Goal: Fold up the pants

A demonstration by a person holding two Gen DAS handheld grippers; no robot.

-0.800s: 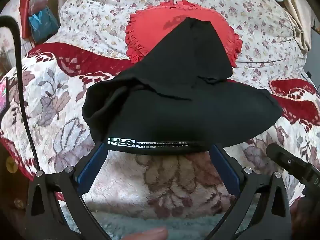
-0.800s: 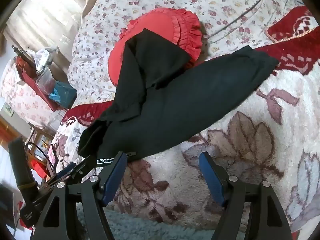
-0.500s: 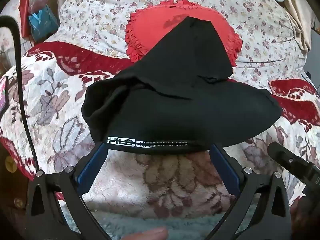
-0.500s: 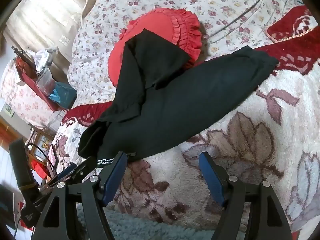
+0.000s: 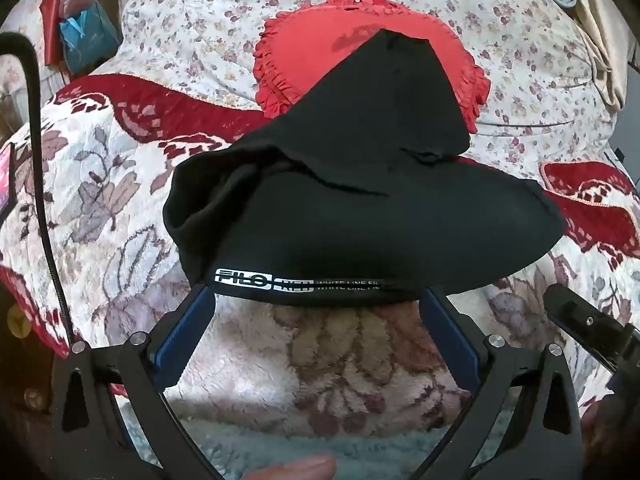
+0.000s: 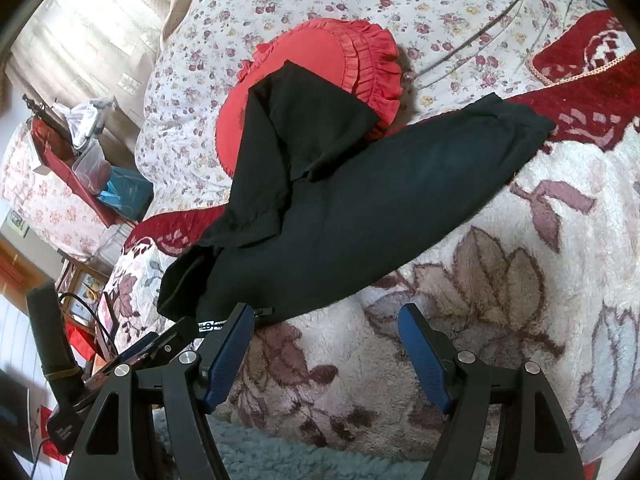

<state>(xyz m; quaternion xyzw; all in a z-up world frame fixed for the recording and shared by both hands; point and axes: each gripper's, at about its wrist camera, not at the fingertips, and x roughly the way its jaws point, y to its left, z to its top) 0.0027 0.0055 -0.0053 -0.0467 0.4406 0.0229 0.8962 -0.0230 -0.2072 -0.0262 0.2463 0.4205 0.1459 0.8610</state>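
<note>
Black pants lie crumpled on a fluffy flowered blanket. Their waistband, with white lettering, faces me. One leg lies up over a red frilled cushion; the other stretches to the right. My left gripper is open and wide, its blue fingertips right at the waistband's edge, one on each side. My right gripper is also open, just short of the pants' near edge, with only blanket between its pads. Each gripper shows at the edge of the other's view.
A floral quilt covers the bed behind the red cushion. At the far left stand a red shelf with plastic bags and a blue bag. A black cable hangs along the left edge. A light blue fleece lies nearest.
</note>
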